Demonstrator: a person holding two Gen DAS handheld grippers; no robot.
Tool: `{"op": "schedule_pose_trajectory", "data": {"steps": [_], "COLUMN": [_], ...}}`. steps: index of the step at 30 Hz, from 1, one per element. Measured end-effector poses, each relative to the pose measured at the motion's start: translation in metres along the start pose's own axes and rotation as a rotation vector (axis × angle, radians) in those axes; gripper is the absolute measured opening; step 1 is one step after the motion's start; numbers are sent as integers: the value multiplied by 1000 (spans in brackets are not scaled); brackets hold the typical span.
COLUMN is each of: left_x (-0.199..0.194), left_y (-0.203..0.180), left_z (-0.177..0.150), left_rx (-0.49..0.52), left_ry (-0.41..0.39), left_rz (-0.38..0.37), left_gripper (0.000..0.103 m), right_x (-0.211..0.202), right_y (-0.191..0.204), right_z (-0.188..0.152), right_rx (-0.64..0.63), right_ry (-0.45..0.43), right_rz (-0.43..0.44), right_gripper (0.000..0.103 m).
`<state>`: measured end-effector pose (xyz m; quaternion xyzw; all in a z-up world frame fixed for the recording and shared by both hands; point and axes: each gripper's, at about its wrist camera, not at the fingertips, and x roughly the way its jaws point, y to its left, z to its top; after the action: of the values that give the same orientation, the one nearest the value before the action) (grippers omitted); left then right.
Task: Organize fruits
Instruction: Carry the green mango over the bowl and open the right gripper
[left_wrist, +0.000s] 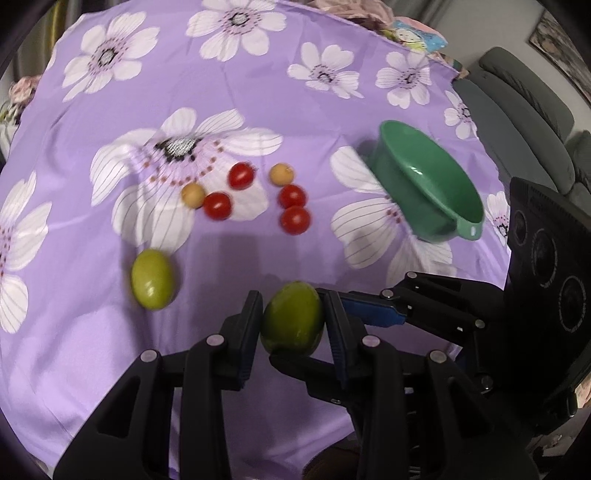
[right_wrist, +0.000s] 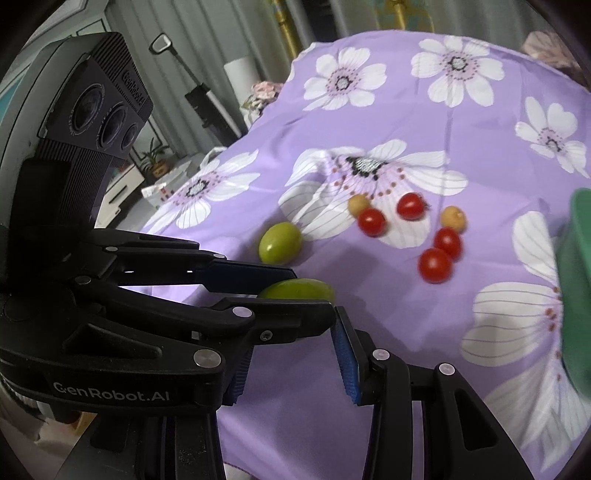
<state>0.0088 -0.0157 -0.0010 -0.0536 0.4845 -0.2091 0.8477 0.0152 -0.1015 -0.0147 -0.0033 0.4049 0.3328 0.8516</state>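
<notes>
My left gripper (left_wrist: 292, 300) is shut on a green oval fruit (left_wrist: 293, 321), held a little above the purple flowered cloth (left_wrist: 258, 85). In the right wrist view that fruit (right_wrist: 297, 289) shows between the left gripper's (right_wrist: 314, 290) fingers. A second green fruit (left_wrist: 152, 278) (right_wrist: 279, 242) lies on the cloth to the left. Beyond lie several red cherry tomatoes (left_wrist: 218, 205) (right_wrist: 435, 265) and two small tan fruits (left_wrist: 282, 173) (right_wrist: 453, 218). A green bowl (left_wrist: 436, 162) (right_wrist: 576, 277) sits at the right. My right gripper (right_wrist: 291, 354) (left_wrist: 369, 312) stands close beside the left, slightly open, with nothing between its pads.
The cloth covers a table whose near edge runs along the bottom of both views. A grey sofa (left_wrist: 524, 110) stands past the right edge. Off the left side are a white cabinet (right_wrist: 118, 192), a potted plant (right_wrist: 157, 155) and a dark pole stand (right_wrist: 199, 96).
</notes>
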Motion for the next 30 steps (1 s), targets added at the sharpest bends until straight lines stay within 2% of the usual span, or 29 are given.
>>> {"op": "schedule_pose_trajectory", "data": {"steps": [10, 30], "left_x": [1, 28], "left_y": [-43, -116], "left_z": [27, 71], "left_rx": [110, 281], "left_ry": [-37, -51], "left_rz": [-25, -90], "left_gripper": [34, 34], "right_x": [-45, -98], "right_y": [-26, -89], "right_z": [0, -10], "right_rx": [44, 172], "right_ry": [-110, -268], "right_rz": [-63, -161], "right_gripper": [43, 43]}}
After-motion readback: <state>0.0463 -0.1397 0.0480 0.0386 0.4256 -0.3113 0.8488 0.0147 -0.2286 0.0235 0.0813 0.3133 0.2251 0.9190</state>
